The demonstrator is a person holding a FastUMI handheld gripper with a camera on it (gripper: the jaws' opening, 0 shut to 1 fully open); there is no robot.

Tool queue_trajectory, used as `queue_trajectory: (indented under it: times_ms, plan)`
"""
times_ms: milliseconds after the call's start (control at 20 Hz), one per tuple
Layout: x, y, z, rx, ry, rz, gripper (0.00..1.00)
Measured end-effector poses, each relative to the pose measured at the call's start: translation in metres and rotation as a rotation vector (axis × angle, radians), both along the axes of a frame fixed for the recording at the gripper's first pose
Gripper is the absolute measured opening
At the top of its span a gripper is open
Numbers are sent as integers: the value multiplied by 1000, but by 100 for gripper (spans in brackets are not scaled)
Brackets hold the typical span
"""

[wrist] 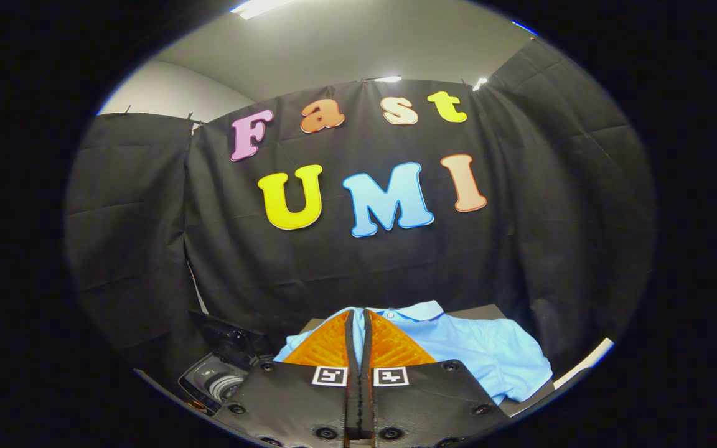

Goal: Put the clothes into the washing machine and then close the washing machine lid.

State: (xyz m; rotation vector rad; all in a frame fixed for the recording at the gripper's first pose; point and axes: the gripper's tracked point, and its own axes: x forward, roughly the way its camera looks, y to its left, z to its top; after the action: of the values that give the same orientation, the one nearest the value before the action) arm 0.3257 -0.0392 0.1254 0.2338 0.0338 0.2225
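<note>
A light blue polo shirt (483, 354) lies spread on a dark table top (489, 309), just ahead of the fingers and stretching off to their right. My gripper (358, 320) is shut, its two fingers pressed together with nothing visibly held between them, their tips over the shirt's near left part by the collar. To the left of the fingers and lower down stands a small washing machine (218, 379) with its dark lid (228, 336) raised and its drum opening showing.
Black cloth walls close the booth behind the table and on both sides. A pale edge (582, 367) runs along the table's right side.
</note>
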Motion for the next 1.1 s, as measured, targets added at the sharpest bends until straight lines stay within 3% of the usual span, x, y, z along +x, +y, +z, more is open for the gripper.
queue_trajectory:
  times_ms: [500,800,1100]
  plan:
    - [-13,85,84,-9,-102,127,1]
    - [-32,181,107,-22,-116,162,1]
    - [-40,291,121,-38,-117,246,1]
